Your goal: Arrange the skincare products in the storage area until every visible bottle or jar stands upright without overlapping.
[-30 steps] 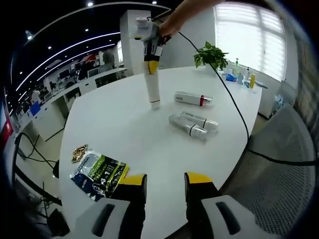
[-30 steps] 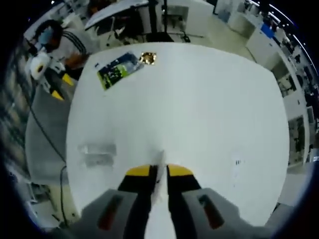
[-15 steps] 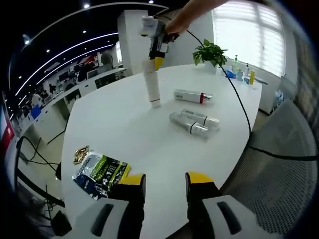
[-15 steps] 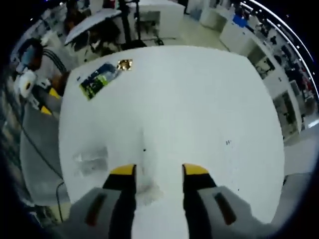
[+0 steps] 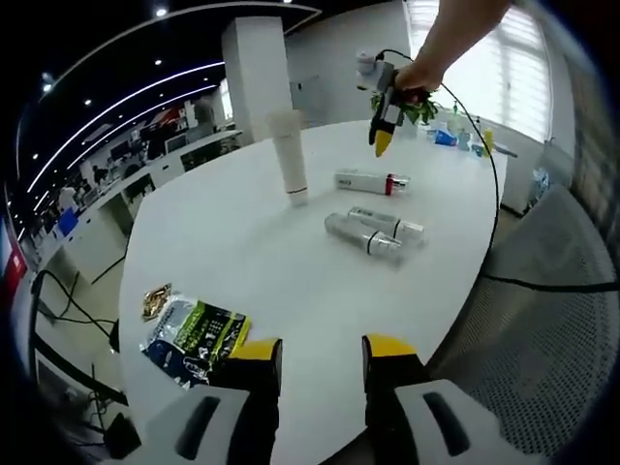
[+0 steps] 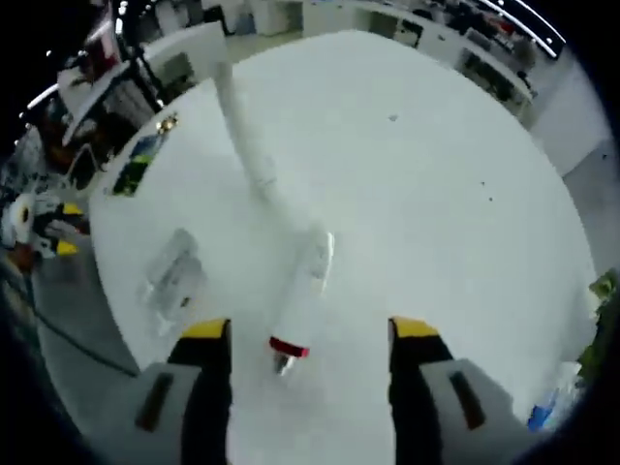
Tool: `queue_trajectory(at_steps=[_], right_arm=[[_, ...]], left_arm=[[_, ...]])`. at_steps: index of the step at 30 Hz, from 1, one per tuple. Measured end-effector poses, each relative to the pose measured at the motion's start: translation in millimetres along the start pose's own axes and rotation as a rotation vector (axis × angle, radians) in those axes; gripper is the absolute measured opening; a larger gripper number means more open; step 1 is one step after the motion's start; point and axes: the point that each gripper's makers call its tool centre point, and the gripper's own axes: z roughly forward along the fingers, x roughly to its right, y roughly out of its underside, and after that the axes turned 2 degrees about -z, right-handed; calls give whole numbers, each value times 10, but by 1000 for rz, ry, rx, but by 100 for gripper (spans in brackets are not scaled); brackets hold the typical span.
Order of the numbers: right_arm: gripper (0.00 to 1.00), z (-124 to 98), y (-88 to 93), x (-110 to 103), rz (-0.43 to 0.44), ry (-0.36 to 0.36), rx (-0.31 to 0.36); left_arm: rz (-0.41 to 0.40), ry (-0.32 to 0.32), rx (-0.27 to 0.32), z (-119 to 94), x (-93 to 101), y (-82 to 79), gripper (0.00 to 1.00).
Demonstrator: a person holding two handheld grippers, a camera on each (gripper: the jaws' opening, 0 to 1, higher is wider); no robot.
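White round worktop (image 5: 242, 252) carries everything. Landmark: tall white tube (image 5: 289, 160), standing upright on its cap near worktop centre. Just right of the tube in the left gripper view, 1 white bottle with red band (image 5: 371, 182) lies flat. Nearer the camera than that, 2 clear bottles (image 5: 371, 232) lie side by side, touching. Green snack packet (image 5: 194, 334) well apart from the tube, at near worktop edge, by left tongs (image 5: 318, 351), jaws wide, empty. Right tongs (image 6: 310, 329) wide apart, empty, over the red-band bottle (image 6: 302, 295); tube (image 6: 244, 131) beyond.
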Motion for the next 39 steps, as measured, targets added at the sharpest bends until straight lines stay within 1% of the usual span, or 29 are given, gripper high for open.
queue_trajectory(at_steps=[2, 4, 6, 7, 9, 13, 17, 19, 21, 22, 23, 25, 28, 33, 36, 37, 39], right_arm=[[69, 30, 160, -39, 36, 12, 0], [71, 51, 266, -41, 72, 28, 4], [71, 66, 376, -100, 126, 30, 18], [71, 72, 408, -117, 130, 33, 22], [72, 98, 506, -173, 151, 32, 10], [70, 139, 627, -241, 156, 47, -9], [69, 206, 696, -353, 168, 42, -19], [68, 266, 766, -375, 178, 41, -45], [66, 298, 807, -444, 195, 28, -67], [66, 347, 836, -428, 188, 28, -84], [66, 364, 823, -431, 177, 31, -77], [62, 361, 806, -484, 187, 23, -81], [61, 394, 802, -523, 188, 27, -84], [54, 404, 814, -524, 199, 35, -87], [52, 404, 833, -526, 195, 31, -93], [51, 382, 856, -484, 188, 40, -91], [49, 376, 866, -456, 209, 45, -83]], left_arm=[[10, 11, -7, 8, 29, 9, 33], [21, 16, -10, 12, 50, 10, 33], [26, 22, -14, 17, 66, 17, 33], [27, 24, -14, 17, 70, 17, 33], [34, 33, -17, 22, 96, 17, 33], [53, 45, -29, 35, 133, 31, 33], [60, 44, -36, 37, 126, 44, 32], [59, 44, -35, 38, 121, 46, 32], [60, 46, -38, 41, 123, 53, 32], [58, 43, -42, 42, 115, 60, 32], [54, 41, -46, 43, 103, 68, 32], [47, 44, -47, 43, 105, 72, 31], [57, 53, -51, 46, 131, 80, 31], [58, 58, -57, 49, 143, 90, 30], [62, 61, -65, 53, 146, 109, 30], [69, 59, -75, 55, 138, 129, 30], [69, 56, -78, 52, 127, 133, 30]])
